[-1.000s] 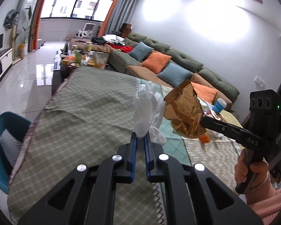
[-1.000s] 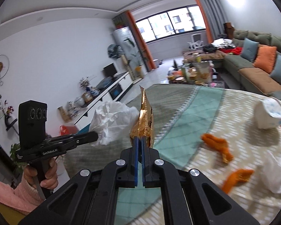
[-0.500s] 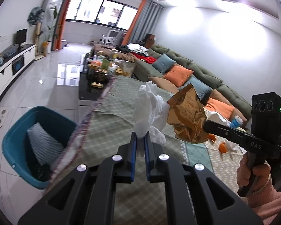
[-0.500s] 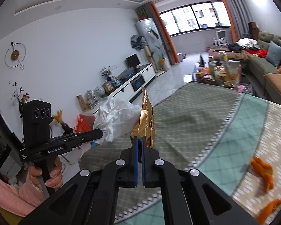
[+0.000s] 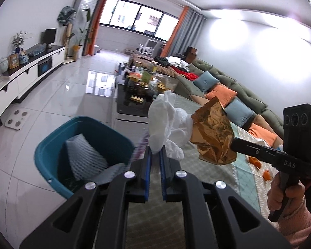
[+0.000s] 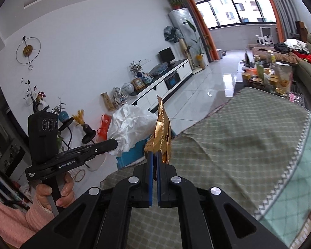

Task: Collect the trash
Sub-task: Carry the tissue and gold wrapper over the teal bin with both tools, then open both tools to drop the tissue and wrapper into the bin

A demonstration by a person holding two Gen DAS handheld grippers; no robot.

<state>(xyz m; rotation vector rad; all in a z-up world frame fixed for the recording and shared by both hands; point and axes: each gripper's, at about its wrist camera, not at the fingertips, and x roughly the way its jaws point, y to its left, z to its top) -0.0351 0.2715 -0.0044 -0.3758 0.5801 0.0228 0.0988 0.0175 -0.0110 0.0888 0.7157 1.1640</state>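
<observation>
Glossy floor tiles run from the table (image 5: 155, 213) edge toward the window, and a teal bin (image 5: 51, 147) stands on them just beside the table, with a white foam net (image 5: 85, 157) inside. Left gripper (image 5: 155, 155) has its fingers narrow, pinching a crumpled white bag (image 5: 165, 122) held up over the table edge near the bin. Right gripper (image 6: 153, 157) has its fingers nearly closed on a gold wrapper (image 6: 161, 132), upright, close beside the white bag. Orange peels (image 5: 265, 174) lie farther back on the table, well apart from both grippers.
</observation>
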